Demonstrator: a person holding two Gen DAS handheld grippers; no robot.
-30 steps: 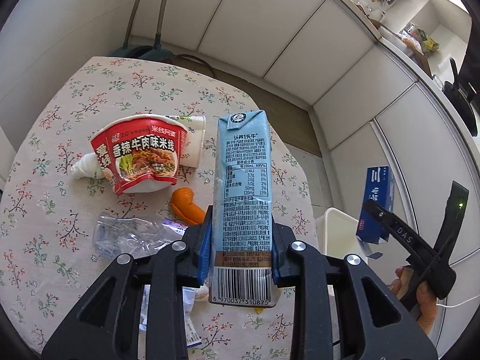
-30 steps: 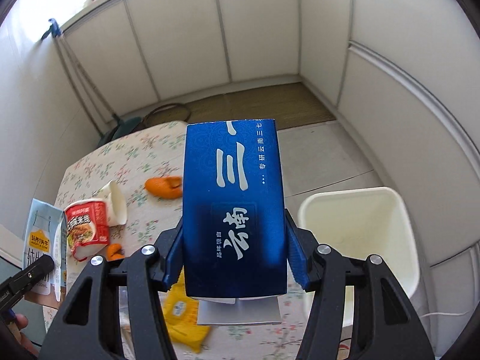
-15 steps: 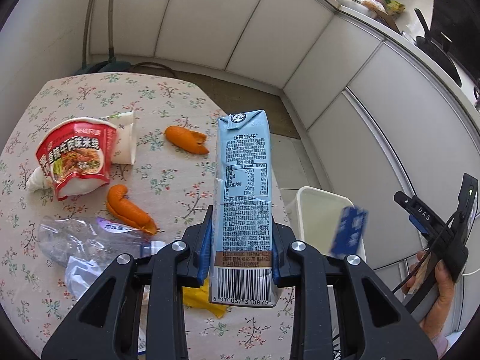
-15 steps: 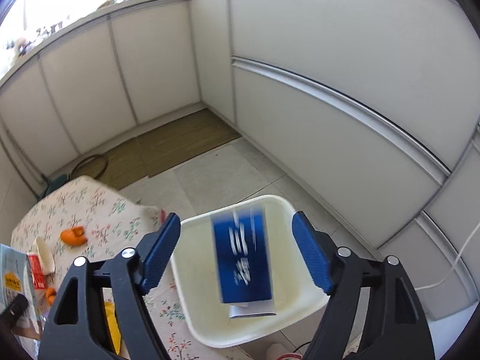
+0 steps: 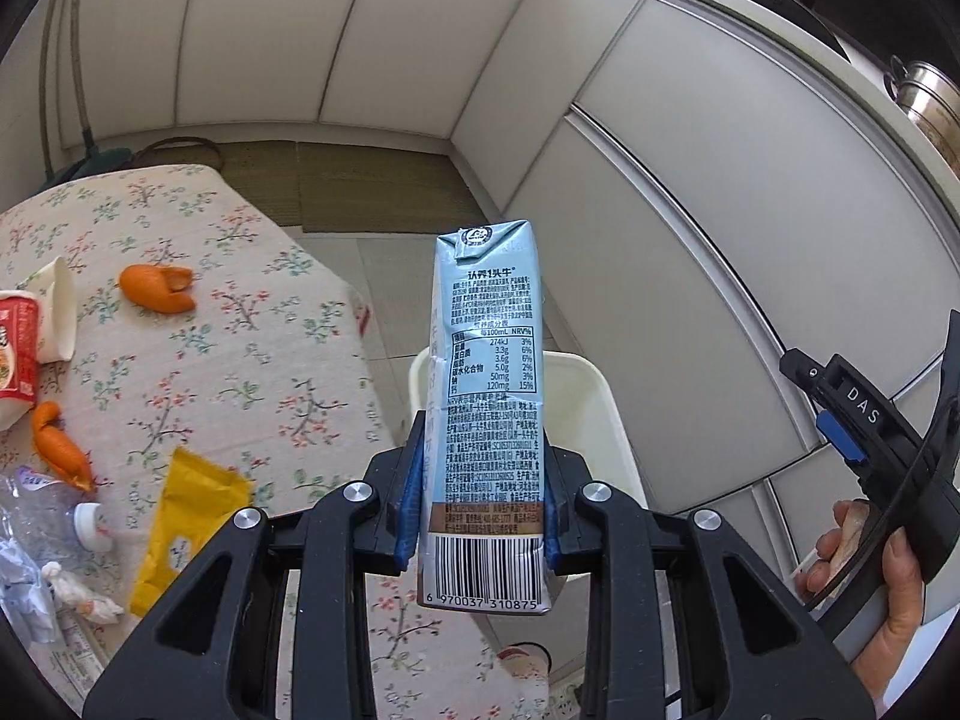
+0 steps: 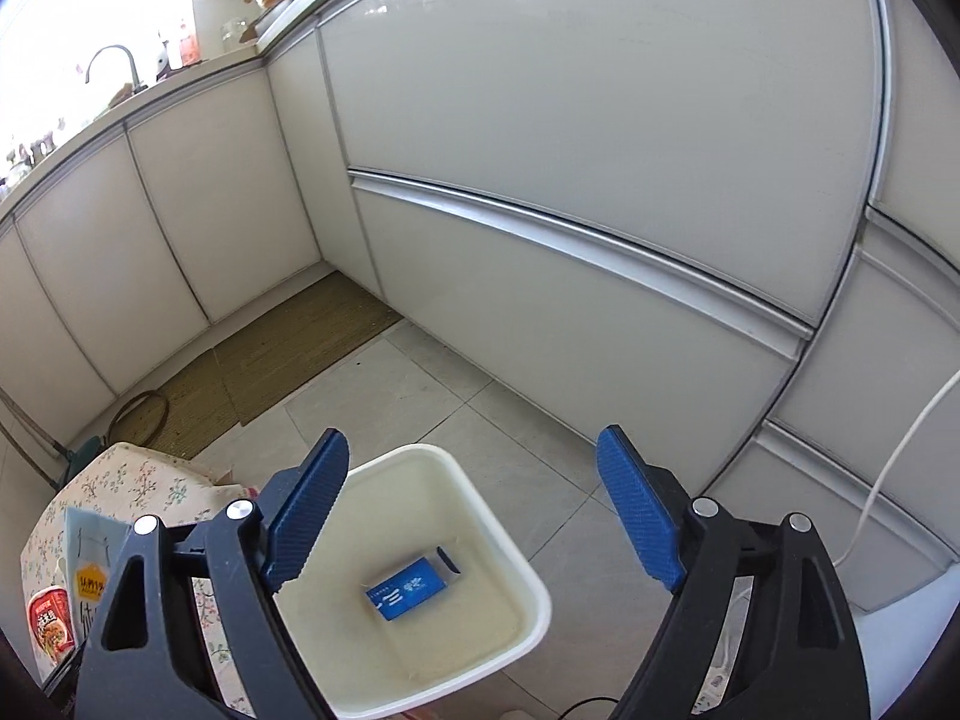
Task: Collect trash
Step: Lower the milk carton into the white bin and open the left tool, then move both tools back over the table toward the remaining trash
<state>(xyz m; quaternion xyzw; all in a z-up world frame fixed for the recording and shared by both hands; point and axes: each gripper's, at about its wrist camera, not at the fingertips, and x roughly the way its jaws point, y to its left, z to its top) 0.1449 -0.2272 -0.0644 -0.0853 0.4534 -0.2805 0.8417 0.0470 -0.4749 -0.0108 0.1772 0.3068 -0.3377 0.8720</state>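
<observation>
- Table (image 5: pixel 198 360) with a flowery cloth takes up the left, trash scattered on it: noodle cup (image 5: pixel 15 354), yellow packet (image 5: pixel 180 528), orange peels (image 5: pixel 157 288), crumpled plastic bottle (image 5: pixel 54 525).
- White bin (image 6: pixel 480 516) sits on the floor just beside the table.
- Left gripper (image 5: pixel 480 516) is clamped on a pale blue milk carton (image 5: pixel 489 420), held upright above the bin's near edge.
- Right gripper (image 6: pixel 474 522) has just been opening, nothing between the jaws, hanging over the bin.
- Blue box (image 6: pixel 408 588) lies flat on the bin's bottom.
</observation>
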